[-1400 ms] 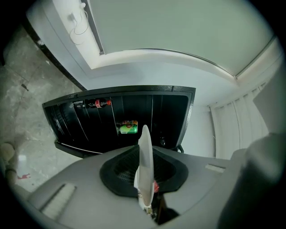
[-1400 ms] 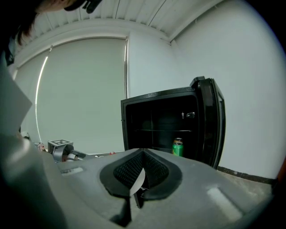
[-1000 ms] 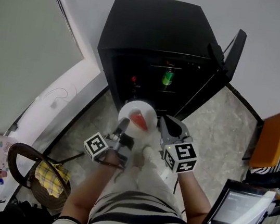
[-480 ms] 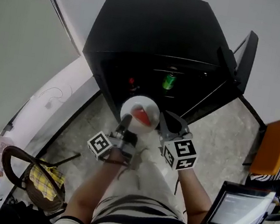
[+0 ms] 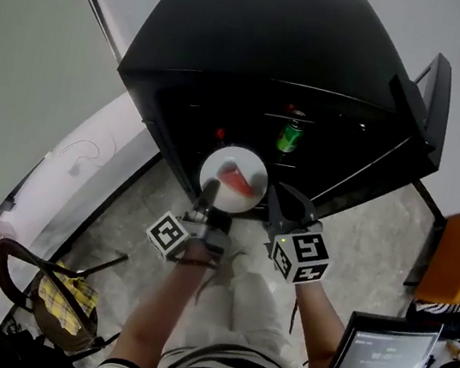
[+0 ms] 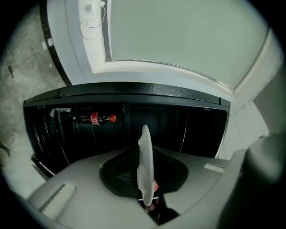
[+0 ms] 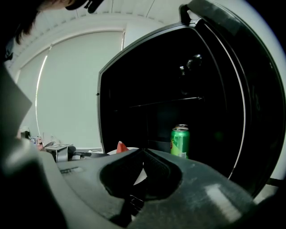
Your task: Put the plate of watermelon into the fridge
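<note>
The left gripper (image 5: 210, 189) holds the plate (image 5: 248, 166) by its near rim. In the left gripper view the white plate stands edge-on between the two pads and the jaws are narrow and pressed on it. The slice of watermelon (image 5: 234, 179) lies on the plate, red and a little toward the right side. The right gripper (image 5: 275, 195) hangs just beside the plate on its right. Its jaws are together with nothing between them, and in the right gripper view only the plate and the red tip of the slice show behind them.

Compared with one second ago, the fridge (image 5: 262, 37) fills much more of the head view, so the person has come nearer to it. Before, the plate was over the floor (image 5: 120, 222) in front of the fridge. Now its far rim is against the dark opening, at the lower edge, below the green can (image 5: 289, 136) and the bottle with the red cap (image 5: 219, 134) that are inside. The plate is not yet on a shelf. The door (image 5: 431, 89) stands open at the right, as before. Both grippers keep the same place against the plate, and the left grip has not changed.
</note>
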`<state>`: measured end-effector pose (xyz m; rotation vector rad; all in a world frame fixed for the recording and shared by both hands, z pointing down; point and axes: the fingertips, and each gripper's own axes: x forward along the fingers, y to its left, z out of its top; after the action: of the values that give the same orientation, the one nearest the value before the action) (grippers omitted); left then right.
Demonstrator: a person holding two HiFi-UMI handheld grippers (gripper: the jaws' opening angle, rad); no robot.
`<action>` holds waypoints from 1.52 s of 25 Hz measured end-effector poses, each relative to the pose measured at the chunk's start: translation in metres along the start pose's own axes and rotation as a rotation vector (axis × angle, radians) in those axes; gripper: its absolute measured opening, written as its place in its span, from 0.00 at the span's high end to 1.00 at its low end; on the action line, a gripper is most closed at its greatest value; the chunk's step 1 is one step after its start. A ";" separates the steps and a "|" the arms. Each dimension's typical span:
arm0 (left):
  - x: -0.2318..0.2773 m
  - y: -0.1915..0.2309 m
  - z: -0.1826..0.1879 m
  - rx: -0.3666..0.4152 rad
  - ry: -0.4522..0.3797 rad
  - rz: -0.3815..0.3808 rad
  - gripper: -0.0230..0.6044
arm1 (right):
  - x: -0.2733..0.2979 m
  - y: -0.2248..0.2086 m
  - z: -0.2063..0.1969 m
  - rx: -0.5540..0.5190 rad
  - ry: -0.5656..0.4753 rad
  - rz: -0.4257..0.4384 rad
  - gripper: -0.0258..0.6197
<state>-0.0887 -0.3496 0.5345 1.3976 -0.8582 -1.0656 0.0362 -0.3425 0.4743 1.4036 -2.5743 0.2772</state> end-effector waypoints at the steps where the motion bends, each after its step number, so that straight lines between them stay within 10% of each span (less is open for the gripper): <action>1: 0.003 0.002 0.002 -0.001 -0.009 -0.006 0.89 | 0.002 -0.002 -0.001 0.003 -0.005 -0.002 0.96; 38: 0.069 0.042 0.011 0.007 -0.179 0.003 0.89 | 0.054 -0.021 -0.070 0.011 -0.084 -0.035 0.96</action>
<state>-0.0732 -0.4220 0.5678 1.3196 -0.9937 -1.2000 0.0307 -0.3789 0.5574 1.4932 -2.6149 0.2323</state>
